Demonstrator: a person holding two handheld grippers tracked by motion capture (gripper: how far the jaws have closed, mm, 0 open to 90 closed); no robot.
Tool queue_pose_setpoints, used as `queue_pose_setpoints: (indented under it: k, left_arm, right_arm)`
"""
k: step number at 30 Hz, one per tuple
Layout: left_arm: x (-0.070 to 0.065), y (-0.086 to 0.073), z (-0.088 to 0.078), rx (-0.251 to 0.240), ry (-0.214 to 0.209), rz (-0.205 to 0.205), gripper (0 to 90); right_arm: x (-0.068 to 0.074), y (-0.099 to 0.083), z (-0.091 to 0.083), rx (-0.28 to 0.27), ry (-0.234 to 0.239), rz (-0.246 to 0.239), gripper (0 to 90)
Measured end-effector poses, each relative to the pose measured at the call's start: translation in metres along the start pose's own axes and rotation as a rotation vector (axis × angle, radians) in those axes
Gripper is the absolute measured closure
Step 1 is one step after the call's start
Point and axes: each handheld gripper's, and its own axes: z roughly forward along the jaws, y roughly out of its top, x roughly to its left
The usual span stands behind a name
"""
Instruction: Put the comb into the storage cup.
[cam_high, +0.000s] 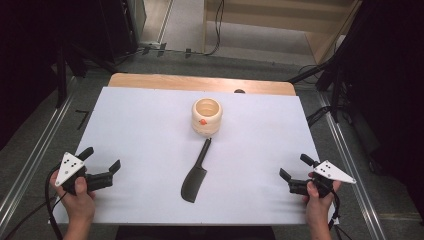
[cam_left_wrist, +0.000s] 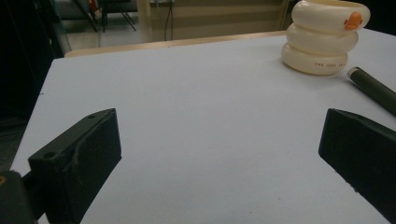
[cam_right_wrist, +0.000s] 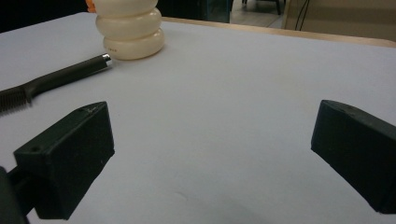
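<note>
A cream ribbed cup (cam_high: 206, 116) with a small orange mark stands upright at the table's middle back; it appears as the cup (cam_left_wrist: 325, 37) and the cup (cam_right_wrist: 129, 28) in the gripper views. A black comb-like brush (cam_high: 196, 172) lies in front of it, handle toward the cup; its handle (cam_left_wrist: 373, 88) and brush (cam_right_wrist: 51, 79) show at the gripper views' edges. My left gripper (cam_high: 103, 160) rests open at the front left, nothing between its jaws. My right gripper (cam_high: 295, 167) rests open at the front right, also holding nothing.
A white sheet (cam_high: 150, 125) covers the wooden table (cam_high: 150, 80). Metal rails and cables run along the floor on both sides. Dark stands and equipment rise around the table's far corners.
</note>
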Motion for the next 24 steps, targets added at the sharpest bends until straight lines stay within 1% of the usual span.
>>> queue_pose_setpoints:
  k: [4, 7, 8, 9, 10, 11, 12, 13, 14, 15, 17, 18, 20, 21, 22, 23, 24]
  left_arm:
    - [0.002, 0.0, 0.0, -0.002, -0.009, -0.005, 0.0]
    - [0.002, 0.001, 0.0, -0.004, -0.021, -0.006, 0.0]
    - [0.002, 0.001, 0.0, -0.007, -0.027, -0.01, 0.0]
    - [0.003, 0.001, 0.0, -0.009, -0.035, -0.01, 0.0]
    - [0.005, 0.001, 0.001, -0.008, -0.043, -0.031, 0.0]
    - [0.005, 0.001, 0.001, -0.008, -0.043, -0.031, 0.0]
    - [0.008, 0.0, 0.0, -0.011, -0.056, -0.054, 0.0]
    - [0.009, 0.0, -0.001, -0.017, -0.06, -0.068, 0.0]
    - [0.009, 0.0, -0.001, -0.017, -0.06, -0.068, 0.0]
    - [0.01, -0.001, -0.002, -0.022, -0.072, -0.08, 0.0]
    - [0.01, -0.001, -0.003, -0.025, -0.074, -0.082, 0.0]
    - [0.011, -0.001, -0.004, -0.03, -0.082, -0.088, 0.0]
    - [0.011, -0.001, -0.004, -0.031, -0.082, -0.09, 0.0]
    - [0.011, -0.001, -0.003, -0.03, -0.084, -0.09, 0.0]
    - [0.012, -0.001, -0.003, -0.028, -0.09, -0.092, 0.0]
    - [0.012, -0.001, -0.003, -0.028, -0.094, -0.094, 0.0]
    - [0.012, -0.001, -0.004, -0.031, -0.1, -0.095, 0.0]
  right_arm:
    - [0.0, 0.001, 0.001, 0.005, -0.002, -0.002, 0.0]
    - [-0.001, 0.003, 0.004, 0.016, 0.005, -0.014, 0.0]
    - [-0.001, 0.004, 0.004, 0.022, 0.008, -0.019, 0.0]
    - [0.001, 0.006, 0.006, 0.032, 0.014, -0.036, 0.0]
    - [0.003, 0.007, 0.006, 0.035, 0.012, -0.041, 0.0]
    - [0.003, 0.007, 0.006, 0.035, 0.012, -0.041, 0.0]
    - [0.007, 0.011, 0.007, 0.031, 0.029, -0.033, 0.0]
    - [0.009, 0.013, 0.008, 0.032, 0.038, -0.032, 0.0]
    - [0.009, 0.013, 0.008, 0.032, 0.038, -0.032, 0.0]
    - [0.015, 0.02, 0.009, 0.037, 0.049, -0.041, 0.0]
    - [0.021, 0.028, 0.01, 0.027, 0.072, -0.036, 0.0]
    - [0.024, 0.032, 0.012, 0.028, 0.084, -0.04, 0.0]
    - [0.029, 0.039, 0.015, 0.032, 0.09, -0.048, 0.0]
    - [0.029, 0.039, 0.015, 0.032, 0.09, -0.048, 0.0]
    - [0.033, 0.045, 0.02, 0.045, 0.097, -0.057, 0.0]
    - [0.035, 0.047, 0.024, 0.051, 0.091, -0.065, 0.0]
    - [0.038, 0.05, 0.027, 0.054, 0.088, -0.074, 2.9]
